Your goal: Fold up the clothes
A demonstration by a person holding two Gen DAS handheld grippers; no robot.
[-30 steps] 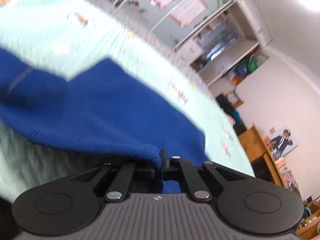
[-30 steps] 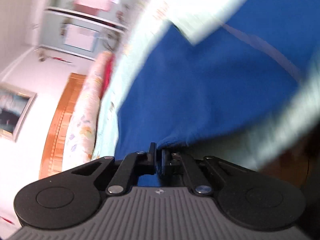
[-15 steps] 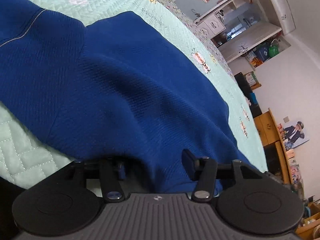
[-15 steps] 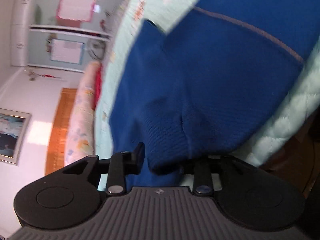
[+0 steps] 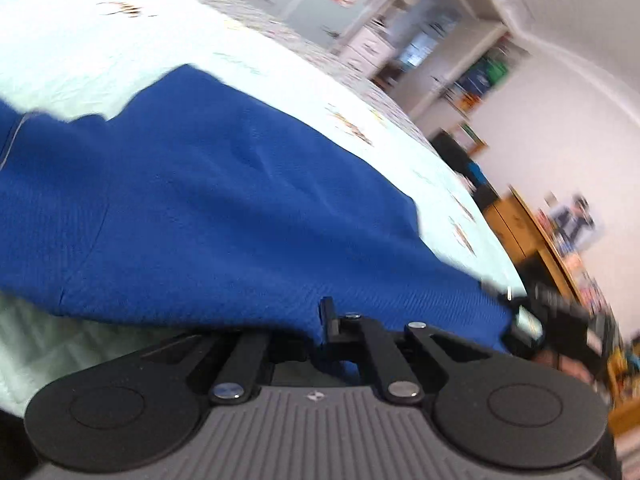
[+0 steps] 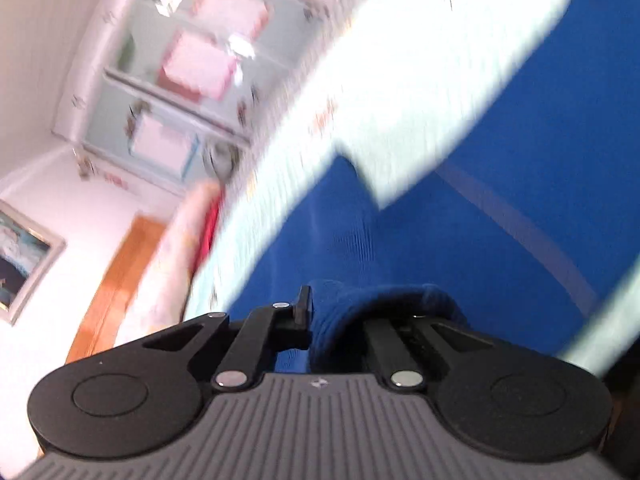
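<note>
Left wrist view: left tool (image 5: 320,326), black linkage on a grey ribbed body, jaws just closed and clenched on the near hem of the blue knit garment (image 5: 208,200). The garment spreads ahead of the tool and to its left across a bed (image 5: 80,40) with a pale mint quilted cover printed with small motifs, too blurred to read. Ahead and to the right: shelves (image 5: 468,80), wooden furniture (image 5: 532,236), a wall picture (image 5: 572,220). Any writing is smeared and illegible; a small emblem on the tool body carries no readable lettering.

Right wrist view: right tool (image 6: 316,312), jaws just closed, gripping a bunched fold of the same garment (image 6: 500,152), which draped cloth partly covers on the right side. A pale seam line crosses the fabric ahead to the right. Left of the tool: wooden headboard (image 6: 116,280), framed picture (image 6: 24,256), cupboard doors (image 6: 188,92) bearing pink sheets, text unreadable.
</note>
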